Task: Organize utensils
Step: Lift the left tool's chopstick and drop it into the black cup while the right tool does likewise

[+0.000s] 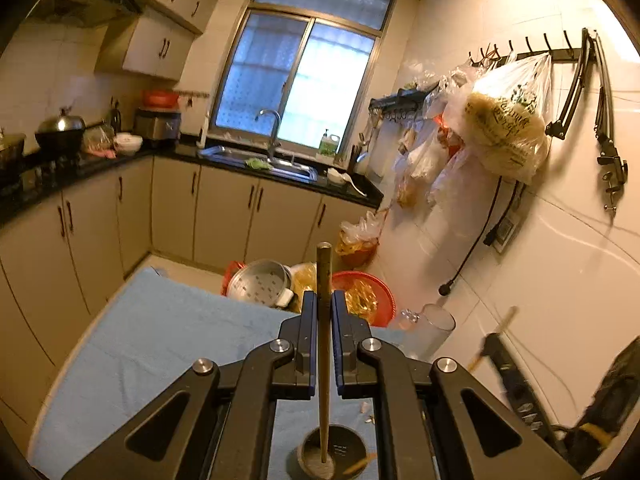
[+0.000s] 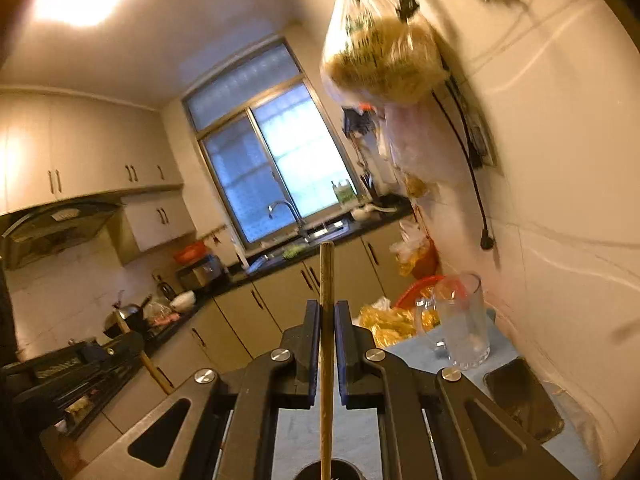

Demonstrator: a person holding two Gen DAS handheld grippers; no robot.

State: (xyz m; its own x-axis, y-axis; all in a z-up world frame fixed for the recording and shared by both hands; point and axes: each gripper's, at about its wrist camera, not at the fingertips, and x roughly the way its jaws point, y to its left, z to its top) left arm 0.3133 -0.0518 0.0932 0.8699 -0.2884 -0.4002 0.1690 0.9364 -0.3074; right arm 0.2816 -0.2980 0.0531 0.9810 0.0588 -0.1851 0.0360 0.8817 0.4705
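My left gripper [image 1: 324, 300] is shut on a wooden chopstick [image 1: 323, 276] that stands up between the blue pads, its lower end in a small dark cup [image 1: 333, 454] on the blue cloth. My right gripper [image 2: 327, 312] is shut on a second wooden chopstick [image 2: 326, 280], its lower end over a dark round cup [image 2: 332, 470] at the frame's bottom edge. In the left wrist view the right gripper [image 1: 494, 340] shows blurred at the right with its chopstick. A clear glass [image 2: 464, 320] stands on the cloth near the wall; it also shows in the left wrist view [image 1: 432, 332].
A blue cloth [image 1: 160, 340] covers the table. Beyond its far edge lie a metal steamer pot [image 1: 260, 282], a red basin [image 1: 368, 296] and plastic bags. A dark phone [image 2: 520, 396] lies by the tiled wall. Bags hang on the wall rack [image 1: 508, 120].
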